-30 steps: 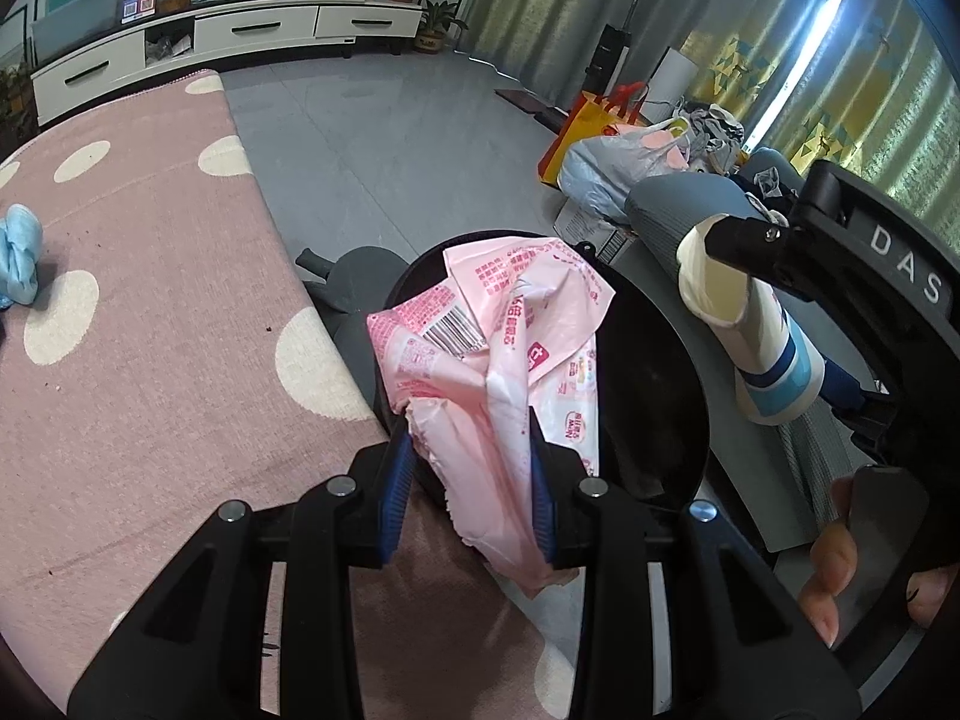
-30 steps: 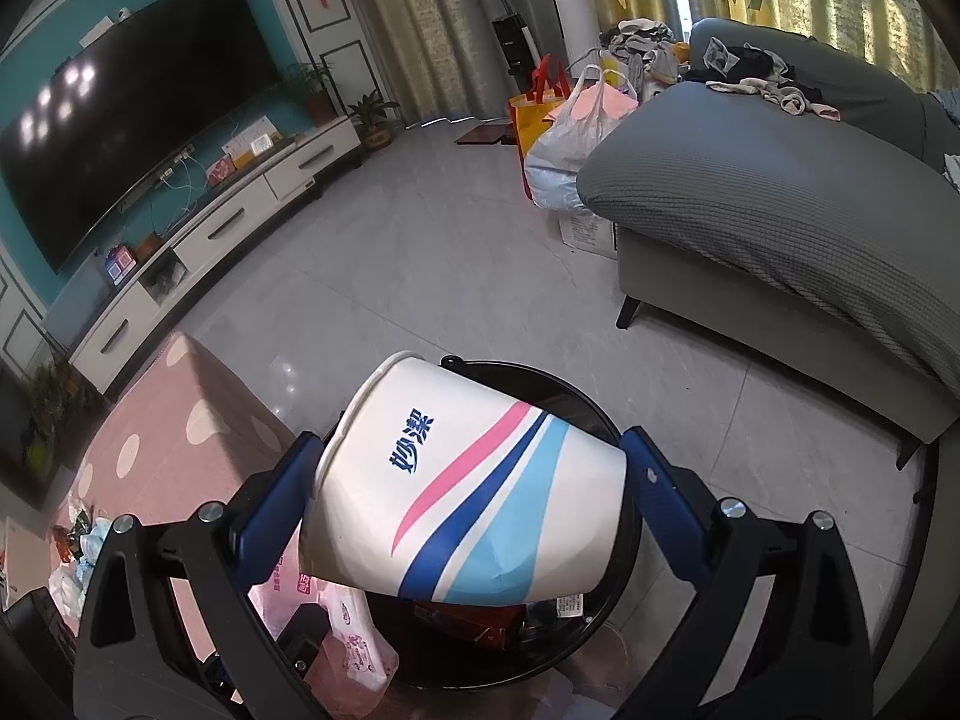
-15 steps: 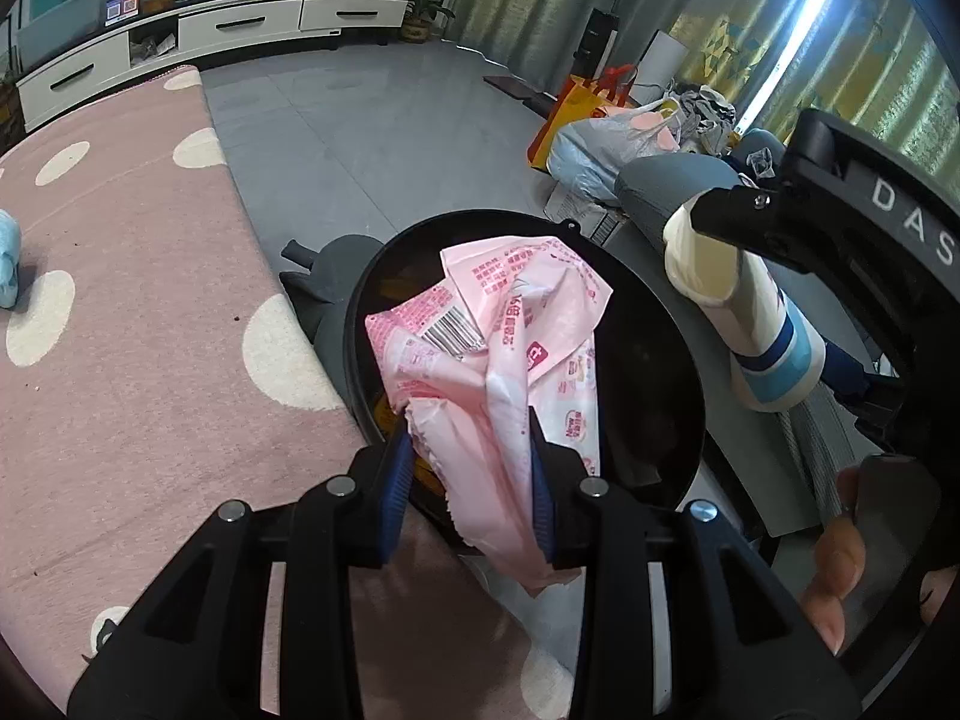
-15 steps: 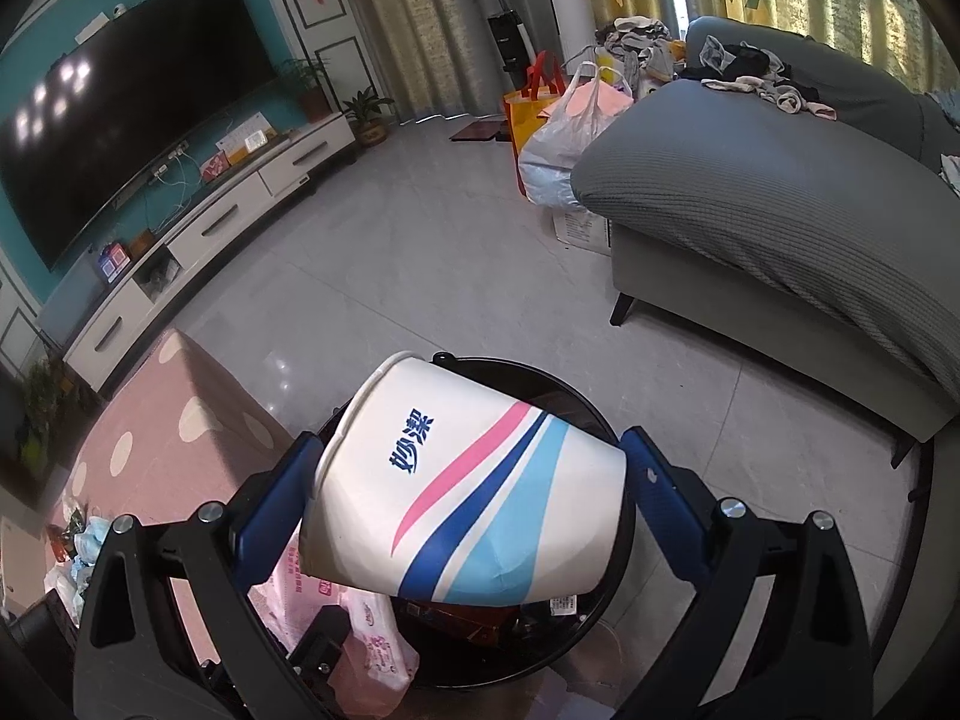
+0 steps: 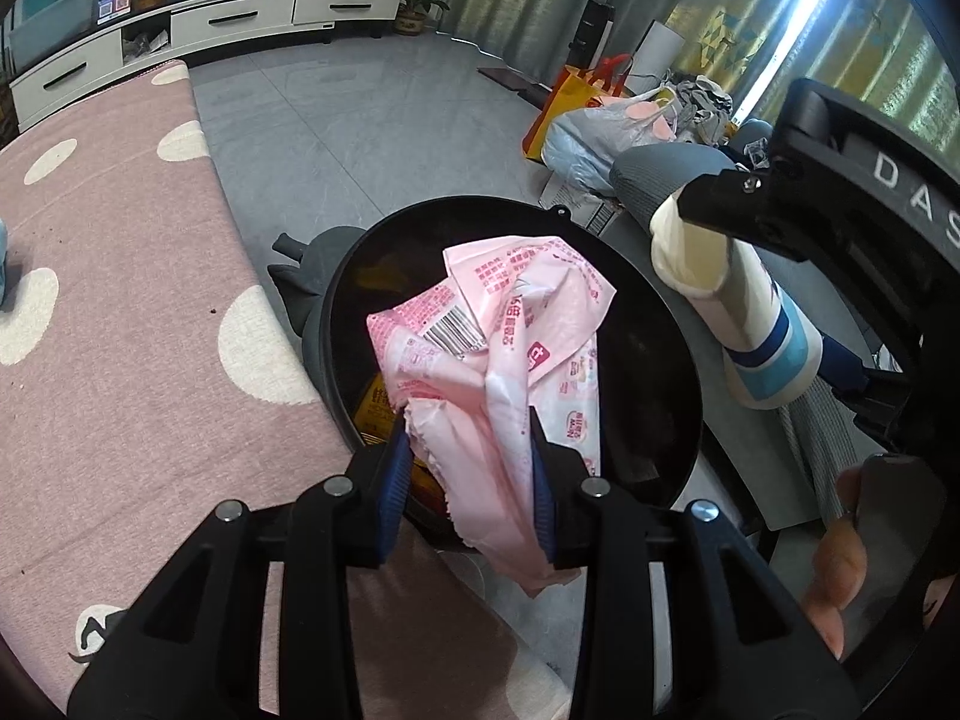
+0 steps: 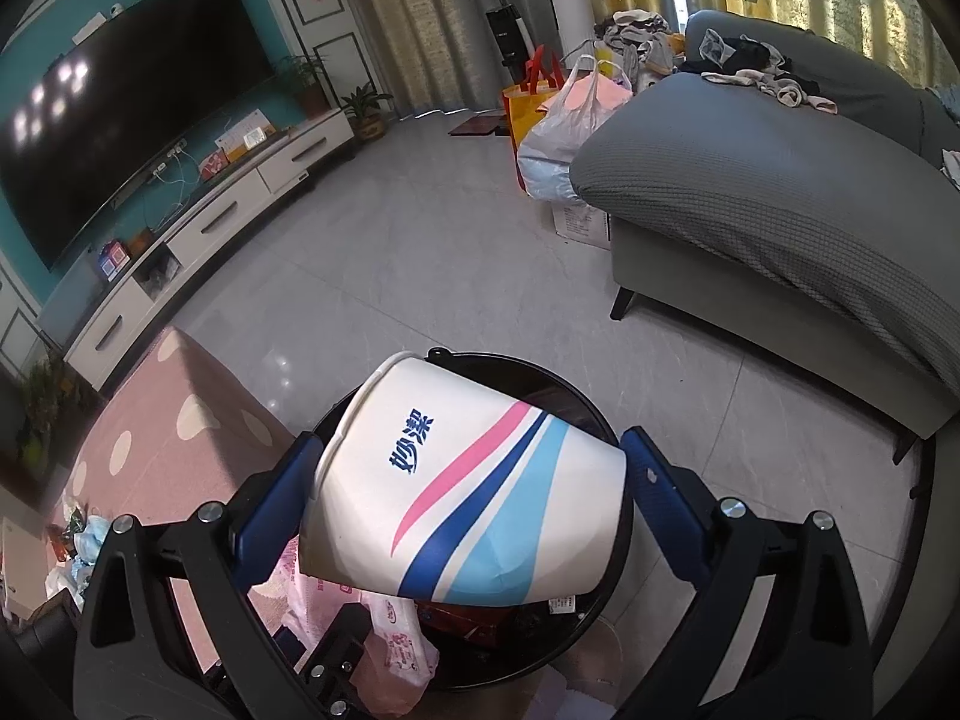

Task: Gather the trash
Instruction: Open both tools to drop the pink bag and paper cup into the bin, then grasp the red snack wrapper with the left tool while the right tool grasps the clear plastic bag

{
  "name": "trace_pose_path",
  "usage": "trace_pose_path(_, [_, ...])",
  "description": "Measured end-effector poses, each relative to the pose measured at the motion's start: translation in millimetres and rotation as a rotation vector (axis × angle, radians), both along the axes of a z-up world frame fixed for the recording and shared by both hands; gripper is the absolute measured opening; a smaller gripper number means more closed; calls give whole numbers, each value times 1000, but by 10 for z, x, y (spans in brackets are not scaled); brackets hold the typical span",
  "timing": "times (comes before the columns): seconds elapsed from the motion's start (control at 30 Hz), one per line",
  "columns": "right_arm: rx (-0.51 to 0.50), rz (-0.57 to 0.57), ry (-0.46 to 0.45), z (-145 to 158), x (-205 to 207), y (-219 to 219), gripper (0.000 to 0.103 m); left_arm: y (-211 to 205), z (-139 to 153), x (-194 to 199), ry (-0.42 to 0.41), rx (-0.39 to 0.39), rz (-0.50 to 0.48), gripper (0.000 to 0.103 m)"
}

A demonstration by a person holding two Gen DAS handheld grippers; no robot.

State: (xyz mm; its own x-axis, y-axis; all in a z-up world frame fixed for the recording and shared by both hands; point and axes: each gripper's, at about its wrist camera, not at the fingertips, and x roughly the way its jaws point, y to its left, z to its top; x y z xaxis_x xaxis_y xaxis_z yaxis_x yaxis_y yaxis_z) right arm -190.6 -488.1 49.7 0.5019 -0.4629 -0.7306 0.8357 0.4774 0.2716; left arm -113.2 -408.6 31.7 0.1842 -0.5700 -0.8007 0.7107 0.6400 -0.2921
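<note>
Over the black round bin [image 5: 666, 324] we judge both loads light: our left gripper [image 5: 471, 468] is pinched on the limp, slippery pink wrapper [image 5: 510, 348], our right gripper [image 6: 465, 483] spread wide, clamping the crushable paper cup [image 6: 468, 480] across its sidewall.

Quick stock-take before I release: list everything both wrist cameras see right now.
pink wrapper: 1, pink, in left gripper over bin
paper cup: 1, white with pink and blue stripes, in right gripper over bin
trash bin: 1, black, on floor beside rug
rug: 1, pink with cream dots
sofa: 1, grey
TV: 1, black, on wall
left gripper: shut on wrapper
right gripper: shut on cup
</note>
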Motion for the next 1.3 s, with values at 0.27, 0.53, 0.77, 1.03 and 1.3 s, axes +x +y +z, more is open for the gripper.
trace_pose_path(0.27, [11, -12, -7, -4, 4, -32, 96, -59, -2, -46, 5, -11, -23, 38])
trace_pose_path(0.53, [15, -22, 1, -6, 1, -47, 97, 44, 118, -25, -1, -65, -25, 69])
trace_pose_path(0.77, [-12, -13, 40, 21, 81, 11, 97, 370, 250, 122, 7, -104, 44, 82])
trace_pose_path(1.03, [-50, 21, 49, 90, 174, 121, 100, 867, 431, 313, -7, -134, 153, 89])
trace_pose_path(1.3, [-76, 76, 21, 211, 327, 318, 100, 1787, 623, 683, -55, -131, 365, 96])
